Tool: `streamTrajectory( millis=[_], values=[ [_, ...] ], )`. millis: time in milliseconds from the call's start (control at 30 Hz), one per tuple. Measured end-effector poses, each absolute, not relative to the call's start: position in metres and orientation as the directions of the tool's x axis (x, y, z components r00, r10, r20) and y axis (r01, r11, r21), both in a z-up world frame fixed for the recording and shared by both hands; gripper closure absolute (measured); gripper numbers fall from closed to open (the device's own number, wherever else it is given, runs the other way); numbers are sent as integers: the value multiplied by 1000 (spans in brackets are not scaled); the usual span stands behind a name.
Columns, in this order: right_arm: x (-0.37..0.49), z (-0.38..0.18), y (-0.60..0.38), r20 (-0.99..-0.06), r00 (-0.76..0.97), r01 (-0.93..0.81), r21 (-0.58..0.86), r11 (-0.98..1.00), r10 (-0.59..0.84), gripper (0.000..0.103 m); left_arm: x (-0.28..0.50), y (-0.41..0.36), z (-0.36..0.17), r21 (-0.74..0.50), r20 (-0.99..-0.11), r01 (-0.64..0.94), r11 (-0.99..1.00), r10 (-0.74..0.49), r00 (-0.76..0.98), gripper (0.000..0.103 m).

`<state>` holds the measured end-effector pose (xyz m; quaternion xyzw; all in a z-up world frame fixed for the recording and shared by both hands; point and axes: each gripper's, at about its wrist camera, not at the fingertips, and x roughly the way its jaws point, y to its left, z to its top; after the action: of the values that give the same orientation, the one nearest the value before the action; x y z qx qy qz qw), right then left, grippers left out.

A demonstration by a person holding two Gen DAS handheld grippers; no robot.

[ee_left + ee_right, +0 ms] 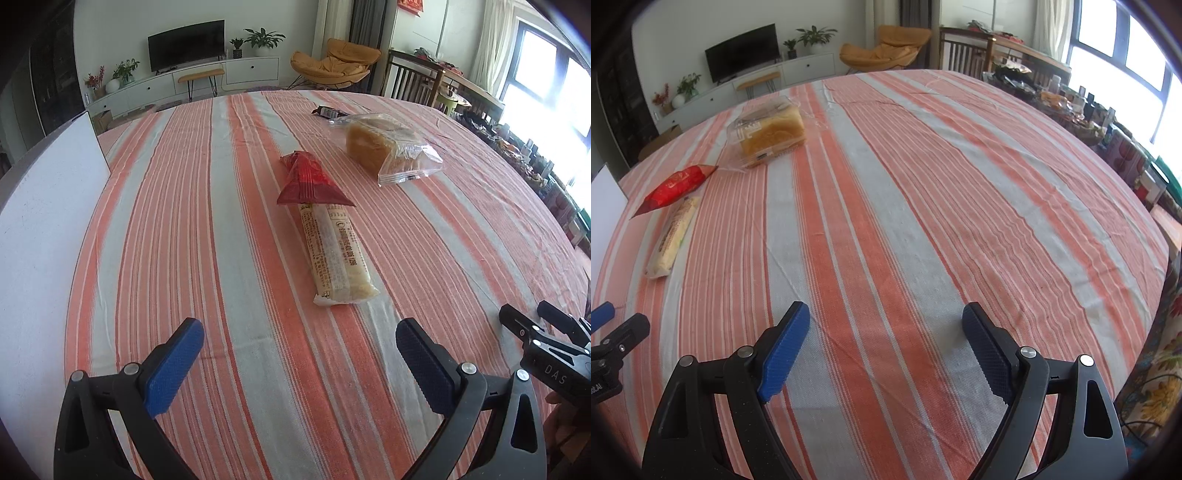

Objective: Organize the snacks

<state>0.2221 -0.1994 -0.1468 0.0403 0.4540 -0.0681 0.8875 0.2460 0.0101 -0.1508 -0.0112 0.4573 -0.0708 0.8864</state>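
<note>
A long cream snack packet [338, 254] lies on the striped tablecloth [221, 221], with a red snack packet [308, 181] overlapping its far end. Beyond them sit a clear bag of bread [388, 146] and a small dark wrapper [330, 112]. My left gripper [299, 332] hovers open just short of the cream packet, nothing between its blue pads. In the right wrist view my right gripper [886, 317] stands open over bare cloth. The cream packet [672, 236], red packet [677, 184] and bread [772, 134] lie far to its left.
A white board [48, 221] stands along the table's left edge. The right gripper's black frame [546, 343] shows at the lower right of the left wrist view. Chairs and a cluttered side table [1071, 107] lie beyond the table's far right edge.
</note>
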Motion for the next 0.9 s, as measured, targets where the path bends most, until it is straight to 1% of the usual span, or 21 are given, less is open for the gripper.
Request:
streamTrajectory(
  millis=[67,200,267,300,333,367,400,433,500,600,667,767,900],
  values=[
    [222,-147,-199,-811,579,157,10,988,-84,16,267,1,-150,-76,-820,126,989,-133,556,0],
    [222,-147,-199,-811,579,157,10,988,-84,16,300,-9,-158,-8,-844,103,995,-62,533,0],
    [222,-147,-199,-811,579,158,10,987,-84,16,307,-10,-162,-7,-849,93,996,-55,525,1],
    [222,-147,-199,-811,579,158,10,987,-84,16,309,-9,-165,-9,-854,93,996,-56,518,4],
    [222,-147,-199,-811,578,159,10,987,-84,16,309,-8,-166,-5,-852,94,996,-53,521,4],
    [222,-147,-199,-811,578,159,10,987,-85,16,308,-8,-165,4,-843,99,995,-50,536,12],
    [222,-147,-199,-811,578,159,10,987,-85,16,305,-8,-162,8,-834,105,994,-51,549,27],
    [222,-147,-199,-811,579,158,10,987,-84,15,304,-8,-160,1,-830,118,993,-64,554,36],
    [222,-147,-199,-811,579,158,11,987,-84,15,300,-9,-157,10,-828,130,992,-65,558,71],
    [222,-147,-199,-811,578,158,10,987,-84,15,291,-9,-156,32,-835,131,991,-45,548,73],
    [222,-147,-199,-811,578,158,11,987,-84,15,280,-5,-155,23,-839,122,992,-47,542,73],
    [222,-147,-199,-811,578,158,10,987,-84,15,254,5,-154,9,-845,111,994,-51,532,73],
    [222,-147,-199,-811,578,159,10,987,-85,15,218,19,-152,23,-852,111,994,-39,523,73]
  ],
)
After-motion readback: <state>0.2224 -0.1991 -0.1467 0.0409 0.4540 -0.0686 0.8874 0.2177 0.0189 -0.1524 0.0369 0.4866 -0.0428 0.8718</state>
